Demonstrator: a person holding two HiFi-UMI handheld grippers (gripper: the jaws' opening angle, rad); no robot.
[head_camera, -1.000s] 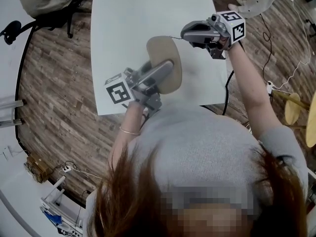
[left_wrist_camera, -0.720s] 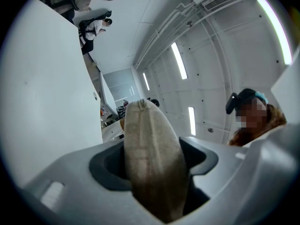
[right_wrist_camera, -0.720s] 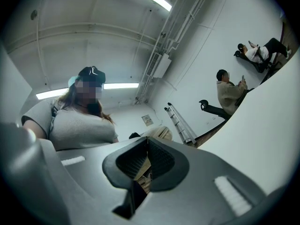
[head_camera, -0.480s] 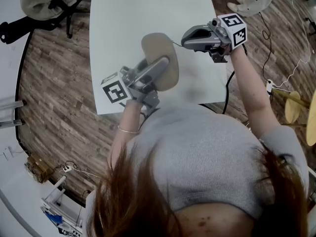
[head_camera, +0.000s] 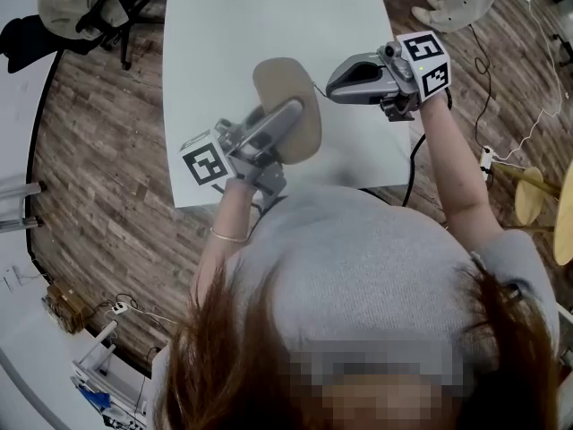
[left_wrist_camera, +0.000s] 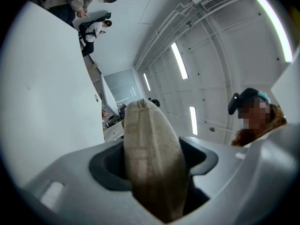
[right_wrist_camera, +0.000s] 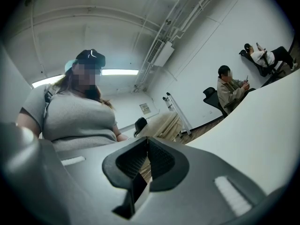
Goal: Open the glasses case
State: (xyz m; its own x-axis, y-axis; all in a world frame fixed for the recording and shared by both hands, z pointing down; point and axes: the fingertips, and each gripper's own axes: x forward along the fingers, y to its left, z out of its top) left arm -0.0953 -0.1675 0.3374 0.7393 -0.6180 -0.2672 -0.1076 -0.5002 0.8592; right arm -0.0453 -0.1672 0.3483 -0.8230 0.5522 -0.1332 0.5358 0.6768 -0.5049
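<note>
A beige oval glasses case (head_camera: 279, 83) is held above the white table (head_camera: 269, 16), with my left gripper (head_camera: 291, 119) shut on its lower end. In the left gripper view the case (left_wrist_camera: 150, 144) stands edge-on between the grey pads (left_wrist_camera: 110, 165) and fills the gap. My right gripper (head_camera: 330, 84) hovers just right of the case, jaws shut. A thin pull cord (head_camera: 319, 88) runs from the case's rim to its tips. In the right gripper view the right gripper (right_wrist_camera: 147, 150) has its ribbed pads together, and the case (right_wrist_camera: 165, 123) shows beige beyond them.
The table's near edge (head_camera: 269, 195) lies close to the person's body. A wood floor surrounds it, with cables (head_camera: 488, 70) and a round stool (head_camera: 530, 195) at the right. Seated people (right_wrist_camera: 230, 90) and office chairs (head_camera: 27, 47) are past the far end.
The right gripper has shifted a little nearer and turned slightly beside the case. The left gripper keeps its hold on the case, almost still.
</note>
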